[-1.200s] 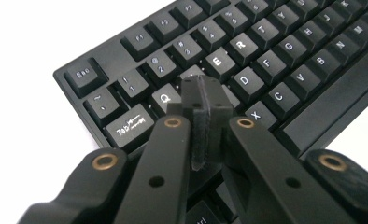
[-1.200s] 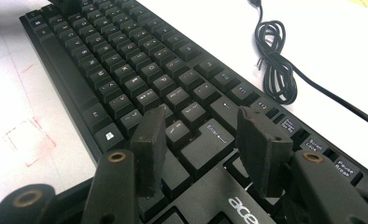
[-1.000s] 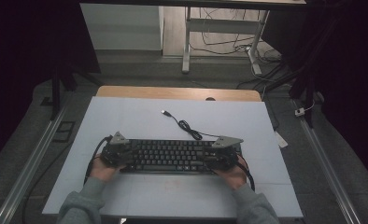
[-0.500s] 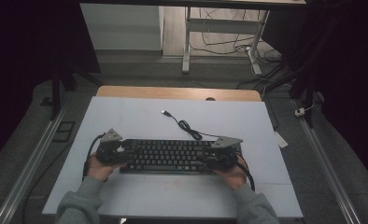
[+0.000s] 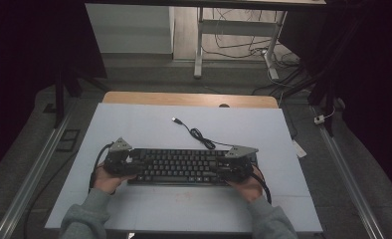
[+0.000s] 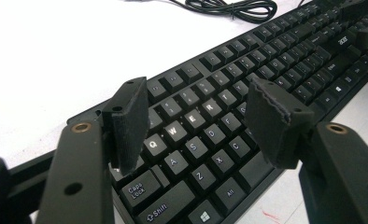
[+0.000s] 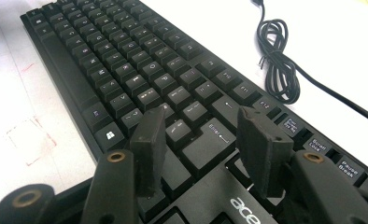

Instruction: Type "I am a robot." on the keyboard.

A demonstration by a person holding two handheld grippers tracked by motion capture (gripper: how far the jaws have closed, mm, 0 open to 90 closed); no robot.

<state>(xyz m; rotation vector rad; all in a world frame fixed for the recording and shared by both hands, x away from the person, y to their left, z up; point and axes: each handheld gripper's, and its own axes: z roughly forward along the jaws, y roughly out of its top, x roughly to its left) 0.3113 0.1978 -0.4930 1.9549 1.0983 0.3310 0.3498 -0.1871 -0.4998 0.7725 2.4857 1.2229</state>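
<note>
A black keyboard (image 5: 179, 167) lies flat across the near middle of the white table (image 5: 134, 124). Its cable (image 5: 199, 134) is coiled behind it, with the plug lying free. My left gripper (image 5: 134, 160) is at the keyboard's left end. Its jaws have just been opening and now stand wide apart over the Q-W-E keys (image 6: 198, 123), with the pads clear of them. My right gripper (image 5: 224, 167) is at the right end, open over the Enter key (image 7: 205, 144), and its pads press on nothing. In the gripper views the keyboard (image 6: 275, 60) (image 7: 126, 60) stretches away toward the other hand.
A wooden strip (image 5: 184, 99) borders the table's far edge. Beyond it are desk legs and loose cables on the floor. Faint red marks (image 7: 30, 140) are on the table in front of the keyboard. Metal rails run along both sides of the table.
The left gripper's shape at the keyboard's left end has changed slightly as its jaws spread. The keyboard, the cable and the right gripper stay where they were.
</note>
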